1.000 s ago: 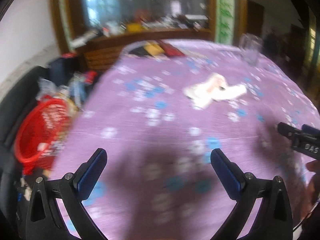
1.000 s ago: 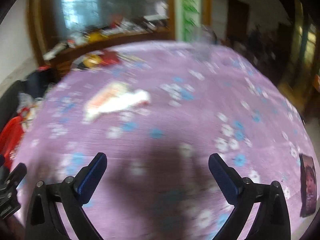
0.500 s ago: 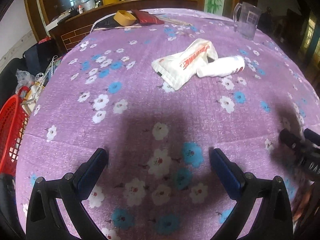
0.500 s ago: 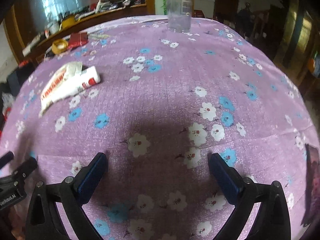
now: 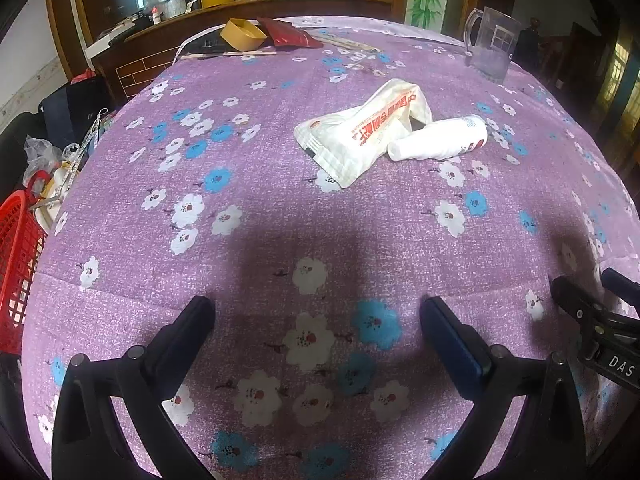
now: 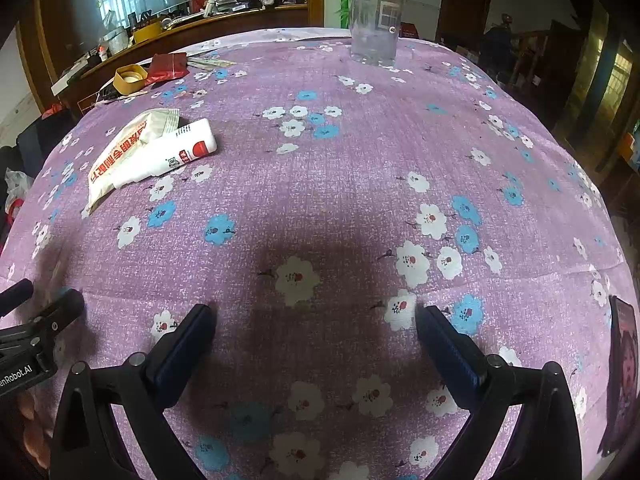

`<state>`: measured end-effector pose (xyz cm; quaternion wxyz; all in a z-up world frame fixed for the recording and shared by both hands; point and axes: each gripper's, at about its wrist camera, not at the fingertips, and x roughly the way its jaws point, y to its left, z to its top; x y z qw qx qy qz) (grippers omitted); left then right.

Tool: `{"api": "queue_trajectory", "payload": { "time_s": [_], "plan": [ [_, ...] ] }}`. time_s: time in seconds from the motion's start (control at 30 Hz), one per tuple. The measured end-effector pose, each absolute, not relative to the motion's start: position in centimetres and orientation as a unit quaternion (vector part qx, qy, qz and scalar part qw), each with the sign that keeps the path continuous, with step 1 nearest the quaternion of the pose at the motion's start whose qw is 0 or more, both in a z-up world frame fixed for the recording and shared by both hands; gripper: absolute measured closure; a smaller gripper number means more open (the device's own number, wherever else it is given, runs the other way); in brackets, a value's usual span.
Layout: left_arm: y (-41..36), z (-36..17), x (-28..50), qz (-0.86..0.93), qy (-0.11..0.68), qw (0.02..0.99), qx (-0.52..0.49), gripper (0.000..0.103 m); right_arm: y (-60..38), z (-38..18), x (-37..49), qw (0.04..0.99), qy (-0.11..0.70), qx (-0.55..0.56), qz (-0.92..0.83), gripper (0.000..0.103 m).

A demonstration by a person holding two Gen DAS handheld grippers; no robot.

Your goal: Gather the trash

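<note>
While both grippers hung over the near edge of the purple flowered tablecloth (image 5: 280,208), the trash lay farther in on it: a white wrapper (image 5: 360,132) with red print, and a white bottle (image 5: 438,138) lying on its side, touching the wrapper's right side. The red characters on the wrapper were too small to read; the bottle carried a red patch and small dark print, likewise unreadable.

The left gripper (image 5: 316,316) had its fingers spread wide with nothing between them, only cloth below. The right gripper (image 6: 314,316) stood the same way, wide and empty. In the left view the right gripper's black body showed beside the wrapper's near right, bearing the white letters "DAS". In the right view the left gripper's body showed the letters "enRobot.AI", cut off at the frame edge.

Beyond the wrapper, at the far side of the cloth, sat a yellow roll of tape (image 5: 242,34) touching a dark red packet (image 5: 288,34). Far right of the wrapper stood a clear jug (image 5: 490,50), upright. Off the cloth's left edge, well apart from the wrapper, was a red basket (image 5: 16,264).
</note>
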<state>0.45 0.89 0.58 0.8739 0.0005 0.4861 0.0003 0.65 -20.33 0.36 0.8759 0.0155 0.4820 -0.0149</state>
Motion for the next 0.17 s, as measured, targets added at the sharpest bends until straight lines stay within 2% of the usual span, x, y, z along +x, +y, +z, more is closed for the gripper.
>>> {"api": "queue_trajectory", "payload": {
  "time_s": [0.17],
  "plan": [
    [0.91,0.54,0.45,0.0,0.486,0.874,0.001,0.0,-20.33,0.35,0.64,0.876,0.482,0.015,-0.015,0.0]
  ]
}}
